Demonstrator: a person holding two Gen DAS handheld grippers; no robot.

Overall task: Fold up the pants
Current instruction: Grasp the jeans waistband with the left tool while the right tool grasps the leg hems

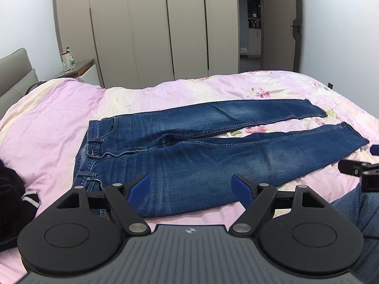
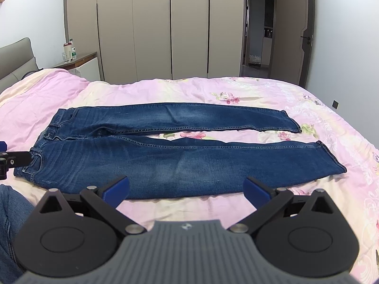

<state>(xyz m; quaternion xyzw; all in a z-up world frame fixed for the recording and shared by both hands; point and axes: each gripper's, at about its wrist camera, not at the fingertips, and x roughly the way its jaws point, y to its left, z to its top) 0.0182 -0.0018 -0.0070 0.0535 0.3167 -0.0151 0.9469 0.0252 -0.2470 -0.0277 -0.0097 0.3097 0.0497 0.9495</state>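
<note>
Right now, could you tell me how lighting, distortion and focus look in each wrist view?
Left wrist: even indoor light, fisheye bends the wardrobe, dark corner vignetting, jeans sharp. Right wrist: similar soft light, wardrobe bowed, the open right gripper slightly soft up close.

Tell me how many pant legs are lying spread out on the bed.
2. The far leg lies toward the wardrobe; the near leg lies just ahead of both open grippers, left gripper and right gripper. Neither is folded.
</note>
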